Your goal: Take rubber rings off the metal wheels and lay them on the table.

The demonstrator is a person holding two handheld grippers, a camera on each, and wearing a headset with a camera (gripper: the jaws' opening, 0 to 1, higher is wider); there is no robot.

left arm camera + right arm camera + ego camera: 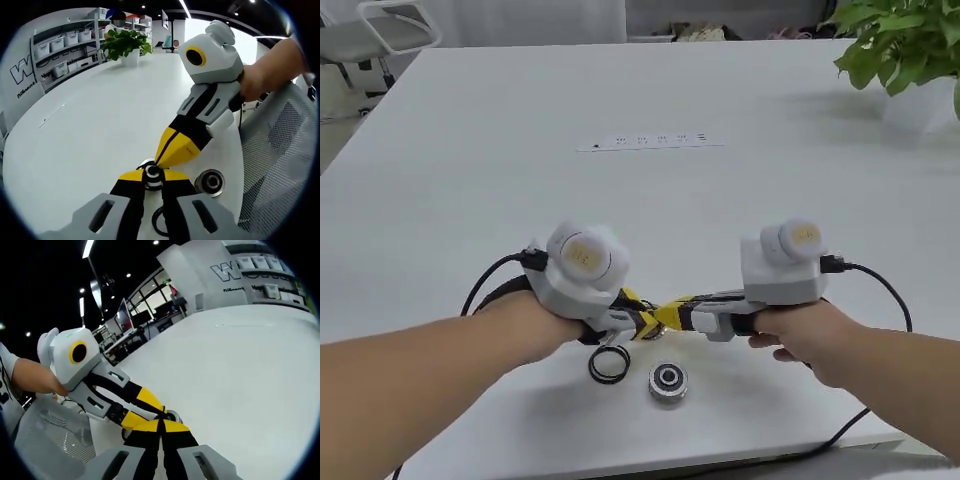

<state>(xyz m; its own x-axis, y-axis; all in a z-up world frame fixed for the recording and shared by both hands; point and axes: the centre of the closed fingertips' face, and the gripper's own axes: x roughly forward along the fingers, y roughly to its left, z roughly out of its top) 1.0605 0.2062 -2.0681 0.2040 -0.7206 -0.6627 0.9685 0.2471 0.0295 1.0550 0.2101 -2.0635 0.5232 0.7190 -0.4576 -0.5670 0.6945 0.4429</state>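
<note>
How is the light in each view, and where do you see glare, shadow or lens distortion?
Head view: even, soft light, faint shadows under the loose rubber ring and metal wheel. Left gripper view: fisheye bends the shelves; white glare behind the right gripper. Right gripper view: dark ceiling, lamps as streaks, table nearly washed out.

One black rubber ring [610, 380] lies flat on the white table [720, 200], near the front edge, not on any wheel. Just right of it, not touching, a metal wheel [668, 381] also lies flat: round, silver, with a dark centre. A second wheel [152, 176] is held above the table between the jaws of the left gripper [645, 322]. I cannot tell whether it carries a ring.
</note>
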